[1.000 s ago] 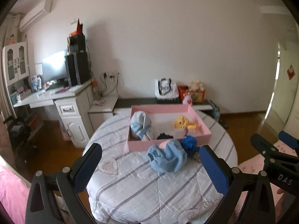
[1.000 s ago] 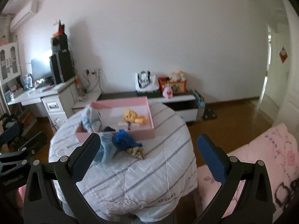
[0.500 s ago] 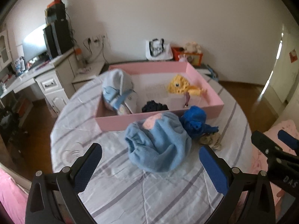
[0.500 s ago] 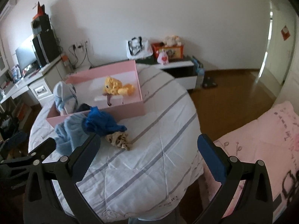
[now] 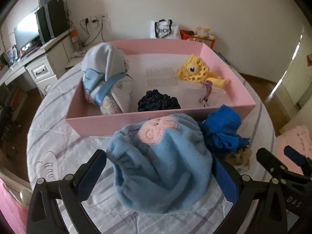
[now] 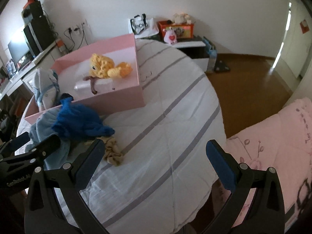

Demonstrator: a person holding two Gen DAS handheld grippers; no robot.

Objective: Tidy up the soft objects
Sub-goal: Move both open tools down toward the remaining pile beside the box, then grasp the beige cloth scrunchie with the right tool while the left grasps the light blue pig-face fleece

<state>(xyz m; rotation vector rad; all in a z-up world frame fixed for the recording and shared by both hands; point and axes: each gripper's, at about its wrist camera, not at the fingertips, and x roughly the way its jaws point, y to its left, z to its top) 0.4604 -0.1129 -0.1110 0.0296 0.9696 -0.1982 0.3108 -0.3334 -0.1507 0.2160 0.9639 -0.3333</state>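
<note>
Bedding on the round table (image 5: 64, 175) carries the pink box (image 5: 120, 120), which already holds a pale blue bundle (image 5: 105, 74), a yellow knit toy (image 5: 197, 71) and a dark scrunchie (image 5: 158, 102). Left outside: the light blue fleece hat (image 5: 161, 167), a royal blue cloth (image 5: 222, 130) and a tan scrunchie (image 6: 113, 152). My left gripper (image 5: 161, 177) straddles the hat, jaws wide; my right gripper (image 6: 154, 161) hangs wide and empty.
</note>
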